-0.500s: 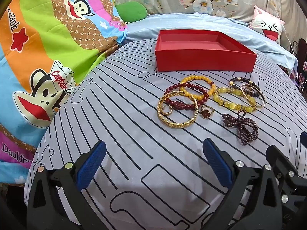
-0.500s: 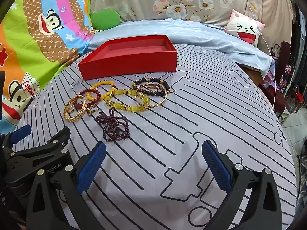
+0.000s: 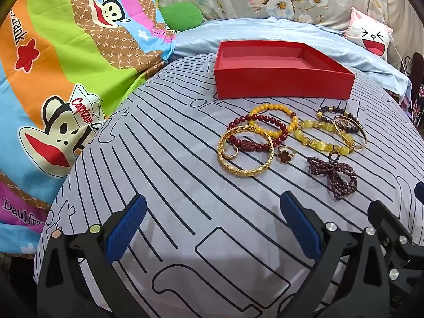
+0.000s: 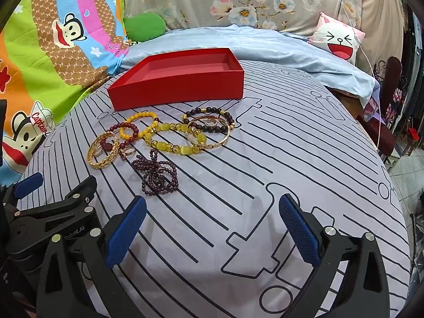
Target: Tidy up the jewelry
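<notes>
Several bracelets and rings lie heaped on the striped bed sheet, just before the empty red box. Both tools, left tool and right tool, hover wide, holding nothing. Nothing's sorted yet; next, I'd guess, pinch one piece carefully.

Grey striped bed sheet; left of it, colourful monkey blanket. Behind: green cushion, light blue duvet, laughing-face pillow.

right gripper cut off at frame edge, small ring details too small
</notes>
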`<state>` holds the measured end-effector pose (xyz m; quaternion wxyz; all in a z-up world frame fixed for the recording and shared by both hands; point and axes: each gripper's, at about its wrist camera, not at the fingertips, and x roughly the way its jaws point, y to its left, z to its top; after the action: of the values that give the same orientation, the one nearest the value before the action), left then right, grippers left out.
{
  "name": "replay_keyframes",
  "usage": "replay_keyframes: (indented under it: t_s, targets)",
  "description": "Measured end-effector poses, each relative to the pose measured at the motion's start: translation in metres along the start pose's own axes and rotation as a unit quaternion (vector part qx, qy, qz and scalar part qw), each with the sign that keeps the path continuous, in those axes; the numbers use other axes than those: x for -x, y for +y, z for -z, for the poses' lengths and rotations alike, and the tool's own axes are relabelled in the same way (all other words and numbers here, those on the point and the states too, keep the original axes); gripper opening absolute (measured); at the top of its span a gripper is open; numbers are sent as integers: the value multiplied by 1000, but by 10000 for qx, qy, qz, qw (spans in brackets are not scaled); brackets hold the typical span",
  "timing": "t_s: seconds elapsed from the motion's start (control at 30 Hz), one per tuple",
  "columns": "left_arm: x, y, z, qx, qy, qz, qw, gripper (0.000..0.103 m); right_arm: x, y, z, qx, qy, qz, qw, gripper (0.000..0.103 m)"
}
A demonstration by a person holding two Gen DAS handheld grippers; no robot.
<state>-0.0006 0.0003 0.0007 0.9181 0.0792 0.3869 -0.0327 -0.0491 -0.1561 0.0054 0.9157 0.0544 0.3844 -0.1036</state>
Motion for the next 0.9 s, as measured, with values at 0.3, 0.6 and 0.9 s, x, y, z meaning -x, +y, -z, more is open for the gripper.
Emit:
replay_keyframes:
  t_s: [0.3, 0.6, 0.9]
  targets:
    - [0, 0, 0, -4, 6, 5, 10000, 96, 1, 0, 0, -3, -6, 12, 10000, 97]
    - [-2, 0, 0, 4, -17, 7, 10000, 96, 1, 0, 1, 2, -30, 10, 10000, 97]
    - [4, 4, -5, 173, 2, 77, 9998, 96, 10, 0, -5, -42, -121, -33, 9999, 97]
